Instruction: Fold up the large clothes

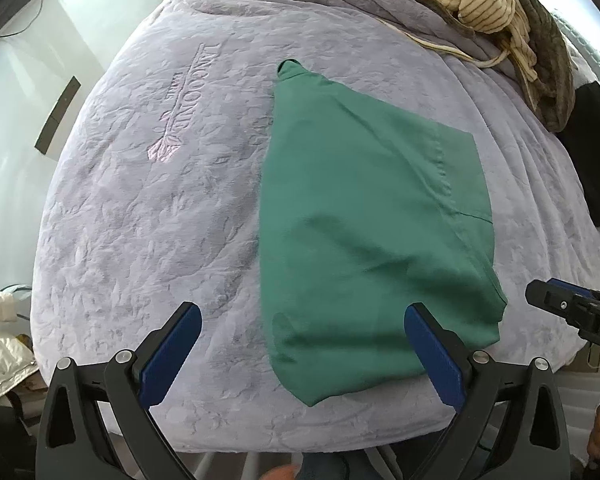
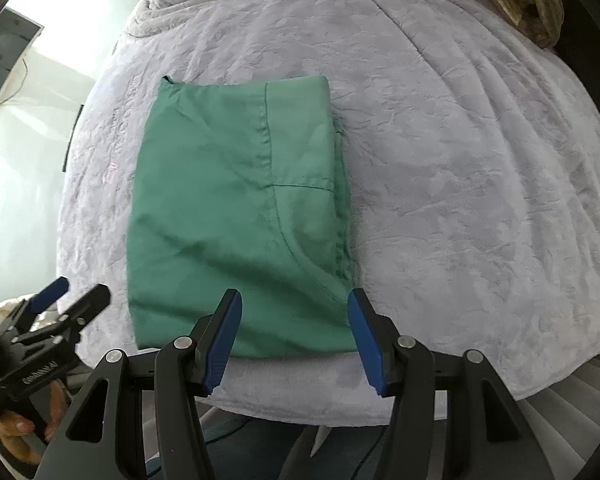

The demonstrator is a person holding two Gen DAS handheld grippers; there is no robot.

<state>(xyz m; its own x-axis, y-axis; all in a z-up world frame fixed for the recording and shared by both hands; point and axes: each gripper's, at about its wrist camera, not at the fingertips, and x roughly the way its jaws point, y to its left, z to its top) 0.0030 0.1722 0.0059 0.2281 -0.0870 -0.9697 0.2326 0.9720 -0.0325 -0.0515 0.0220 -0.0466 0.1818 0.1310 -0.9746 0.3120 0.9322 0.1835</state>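
A green garment [image 1: 364,216] lies folded into a narrow rectangle on a lavender blanket [image 1: 160,200]. It also fills the middle of the right wrist view, green garment [image 2: 236,216], on the lavender blanket [image 2: 460,160]. My left gripper [image 1: 302,312] hangs wide open above the garment's near left corner, with nothing pressed between its blue pads. My right gripper [image 2: 294,300] stands open over the garment's near right corner, its pads clear of the cloth. Each gripper shows in the other's view: the right gripper [image 1: 572,312] at the right edge, the left gripper [image 2: 66,296] at the lower left, held by a hand.
A heap of striped cream and grey-green clothes [image 1: 492,4] lies at the far right of the bed. A black item [image 1: 592,152] sits at the right edge. The blanket's near edge [image 2: 340,404] drops off just below the grippers. A white wall lies to the left.
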